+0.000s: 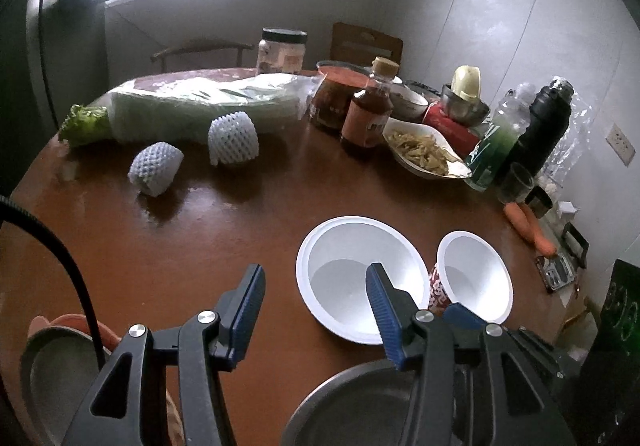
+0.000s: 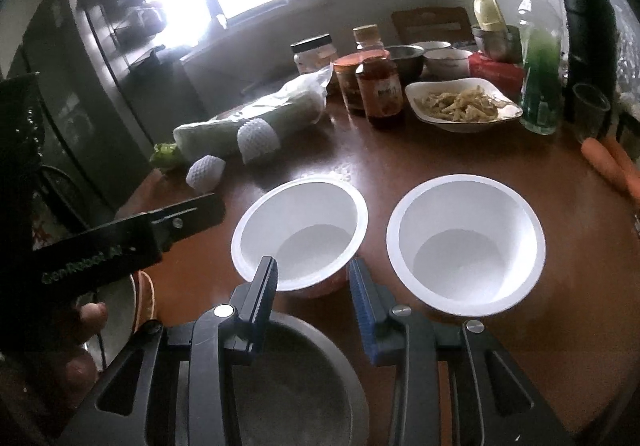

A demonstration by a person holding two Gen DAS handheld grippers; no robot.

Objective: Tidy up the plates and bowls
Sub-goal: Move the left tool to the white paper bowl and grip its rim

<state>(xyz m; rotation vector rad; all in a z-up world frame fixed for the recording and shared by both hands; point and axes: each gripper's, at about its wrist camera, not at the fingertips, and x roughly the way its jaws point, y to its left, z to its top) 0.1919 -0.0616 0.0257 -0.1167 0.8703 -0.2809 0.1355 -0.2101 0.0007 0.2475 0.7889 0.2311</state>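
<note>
1. Here, two white paper bowls stand side by side on the round brown wooden table (image 2: 500, 346) near its front edge — the left white bowl (image 2: 300, 234) and the right white bowl (image 2: 466, 242), close but apart.
2. One grey metal bowl (image 2: 296, 386) sits at the front edge, under the right gripper (image 2: 314, 282), whose fingers are spread with nothing between them.
3. The left gripper (image 1: 316, 294) is likewise spread wide and empty — one fingertip overlaps the nearer white bowl's rim in its view.
4. Behind: two white foam fruit nets (image 1: 234, 137), one wrapped cabbage (image 1: 200, 105), two carrots (image 2: 612, 161), and a white dish of food (image 2: 460, 103) along the far edge.
</note>
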